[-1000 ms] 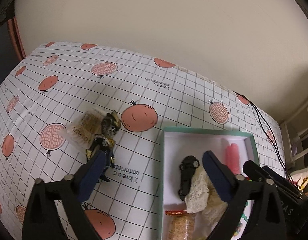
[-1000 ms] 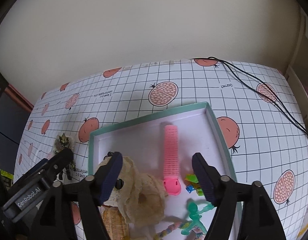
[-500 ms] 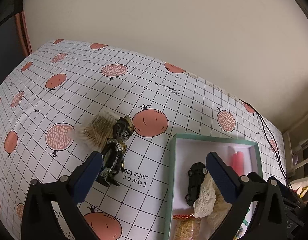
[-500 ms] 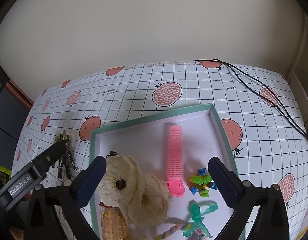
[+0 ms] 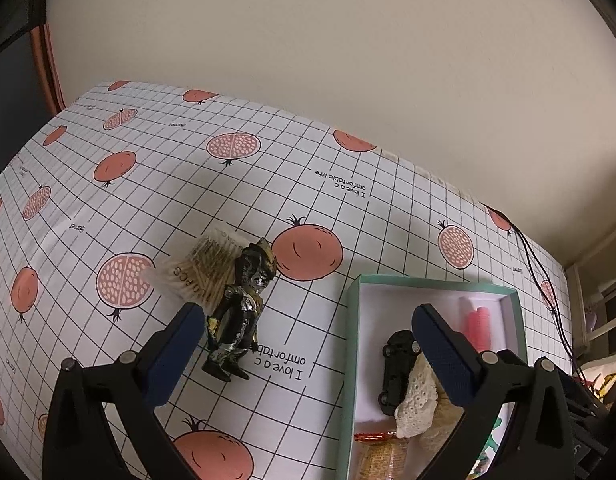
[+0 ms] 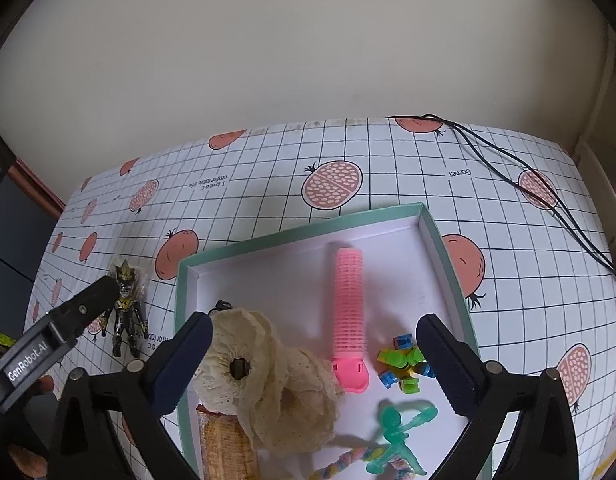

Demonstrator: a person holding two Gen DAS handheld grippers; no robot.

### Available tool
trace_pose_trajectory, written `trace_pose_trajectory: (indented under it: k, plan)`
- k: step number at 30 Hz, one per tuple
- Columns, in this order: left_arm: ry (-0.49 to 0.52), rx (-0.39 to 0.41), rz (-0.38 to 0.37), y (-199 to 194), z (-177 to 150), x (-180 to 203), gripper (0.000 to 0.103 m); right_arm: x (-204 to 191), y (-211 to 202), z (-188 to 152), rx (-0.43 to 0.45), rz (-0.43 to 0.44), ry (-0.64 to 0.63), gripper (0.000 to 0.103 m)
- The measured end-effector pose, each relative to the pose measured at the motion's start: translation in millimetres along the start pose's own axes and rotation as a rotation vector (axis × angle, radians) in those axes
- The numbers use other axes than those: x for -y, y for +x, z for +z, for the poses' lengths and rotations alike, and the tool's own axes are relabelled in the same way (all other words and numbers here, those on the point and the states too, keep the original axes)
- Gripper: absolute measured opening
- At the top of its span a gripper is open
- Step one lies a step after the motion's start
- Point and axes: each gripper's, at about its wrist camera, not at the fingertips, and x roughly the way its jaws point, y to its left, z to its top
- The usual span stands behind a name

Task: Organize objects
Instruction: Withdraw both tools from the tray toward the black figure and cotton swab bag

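Left gripper (image 5: 308, 340) stands wide apart and empty above the grid-patterned tablecloth (image 5: 148, 184), with the black-and-gold figure (image 5: 238, 312) lying just inside its left finger, against a clear pack of toothpicks (image 5: 200, 270) on its far-left side. Right gripper (image 6: 313, 354) is likewise spread wide and empty over the teal-rimmed box (image 6: 447, 264), which holds a pink hair roller (image 6: 349, 312), cream lace scrunchies (image 6: 268, 384), a green toy figure (image 6: 395, 440) and a black toy car (image 5: 395, 364).
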Motion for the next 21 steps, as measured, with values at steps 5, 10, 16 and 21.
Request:
trace_pose_trajectory:
  k: [5, 10, 16, 21]
  plan:
    - [-0.004, 0.002, -0.001, -2, 5, -9, 0.103, -4, 1, 1, -0.001, 0.003, -0.003, 0.103]
    - [-0.014, 0.004, 0.000, -4, 11, -25, 0.103, -15, 0, 3, 0.009, 0.017, -0.013, 0.103]
    - [-0.046, 0.010, 0.016, -8, 19, -53, 0.103, -37, 3, 5, 0.013, 0.048, -0.038, 0.103]
    - [-0.072, 0.014, 0.033, -11, 26, -79, 0.103, -59, 6, 5, 0.018, 0.068, -0.067, 0.103]
